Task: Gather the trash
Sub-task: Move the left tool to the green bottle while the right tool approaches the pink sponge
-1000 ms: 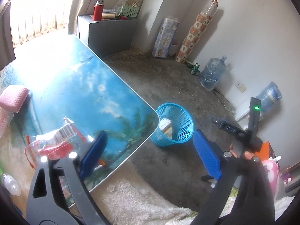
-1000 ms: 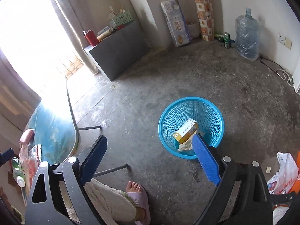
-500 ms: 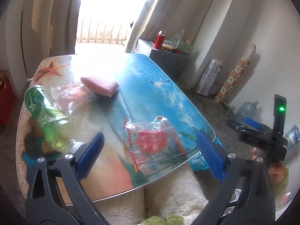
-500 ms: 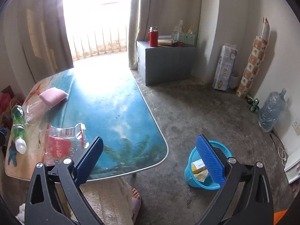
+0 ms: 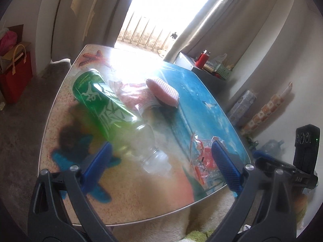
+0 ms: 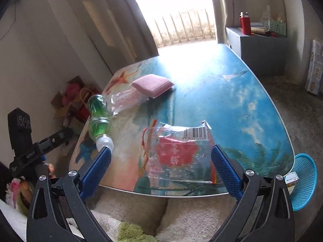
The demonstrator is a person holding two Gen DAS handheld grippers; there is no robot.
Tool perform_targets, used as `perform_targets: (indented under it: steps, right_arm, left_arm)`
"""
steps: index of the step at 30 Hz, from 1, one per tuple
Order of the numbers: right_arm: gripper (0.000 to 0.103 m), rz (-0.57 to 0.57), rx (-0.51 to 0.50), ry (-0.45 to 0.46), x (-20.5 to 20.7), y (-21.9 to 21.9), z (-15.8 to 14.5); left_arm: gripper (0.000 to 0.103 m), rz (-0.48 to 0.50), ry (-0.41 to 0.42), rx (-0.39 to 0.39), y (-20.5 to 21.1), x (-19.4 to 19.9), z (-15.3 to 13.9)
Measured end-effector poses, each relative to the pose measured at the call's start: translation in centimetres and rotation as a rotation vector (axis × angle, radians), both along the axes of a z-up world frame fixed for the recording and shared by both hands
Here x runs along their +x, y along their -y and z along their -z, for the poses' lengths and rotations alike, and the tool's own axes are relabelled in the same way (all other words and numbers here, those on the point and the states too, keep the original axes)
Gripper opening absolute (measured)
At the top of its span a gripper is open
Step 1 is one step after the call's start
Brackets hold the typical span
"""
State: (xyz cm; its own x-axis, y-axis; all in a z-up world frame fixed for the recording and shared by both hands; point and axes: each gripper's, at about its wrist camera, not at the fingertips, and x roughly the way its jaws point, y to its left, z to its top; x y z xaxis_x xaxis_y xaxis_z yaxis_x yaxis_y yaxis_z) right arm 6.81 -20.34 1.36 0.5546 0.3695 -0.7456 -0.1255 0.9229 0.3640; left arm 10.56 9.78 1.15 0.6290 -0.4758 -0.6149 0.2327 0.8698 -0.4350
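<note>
A: Where is the trash?

B: Three items lie on your table (image 6: 232, 100). The clear wrapper with red print (image 6: 179, 153) lies near the front edge, directly ahead of your right gripper (image 6: 161, 171). The green bottle (image 5: 107, 104) lies on its side at the table's left edge, cap end toward you, directly ahead of your left gripper (image 5: 161, 165). A pink-printed clear packet (image 6: 127, 98) lies between the bottle and a pink sponge (image 6: 153, 84), which rests partly on it.

A: State of the tongs?

B: Both are released. Each pair of blue pads stands wide apart with nothing between them. Your right gripper hangs over the front edge; its pads flank the wrapper in view without touching it.

A: And the bin?

B: The blue basket (image 6: 304, 183) stands on the floor past the table's right front corner. A small carton (image 6: 291, 178) lies inside it.
</note>
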Motion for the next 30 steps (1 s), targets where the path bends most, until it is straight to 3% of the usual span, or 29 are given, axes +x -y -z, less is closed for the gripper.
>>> perform_targets:
  steps: [6, 11, 13, 16, 20, 25, 30]
  right_arm:
    - [0.096, -0.115, 0.075, -0.217, 0.1, -1.6, 4.4]
    - [0.096, -0.075, 0.253, -0.298, 3.6, -1.1, 7.0]
    - [0.096, -0.029, 0.334, -0.292, 5.7, -0.1, 7.5]
    - [0.096, 0.084, 0.376, -0.244, 8.0, 2.0, 7.4]
    - [0.096, 0.176, 0.508, -0.234, 9.2, 4.6, 7.5]
    - [0.096, 0.187, 0.493, -0.222, 7.8, 5.2, 7.1]
    - [0.096, 0.194, 0.444, -0.215, 6.9, 5.1, 6.5]
  left_arm:
    - [0.094, -0.034, -0.04, 0.005, -1.7, 1.8, 1.7]
    - [0.094, -0.045, -0.076, -0.038, -2.6, 3.5, 2.1]
    - [0.094, -0.048, -0.085, -0.041, -2.6, 4.0, 2.1]
    - [0.094, -0.061, -0.088, -0.018, -2.4, 4.8, 2.1]
    - [0.094, -0.09, -0.104, 0.024, -1.9, 6.2, 2.3]
    - [0.094, -0.175, -0.132, 0.102, -1.4, 8.0, 2.6]
    - [0.094, -0.159, -0.151, 0.18, 0.3, 9.0, 3.2]
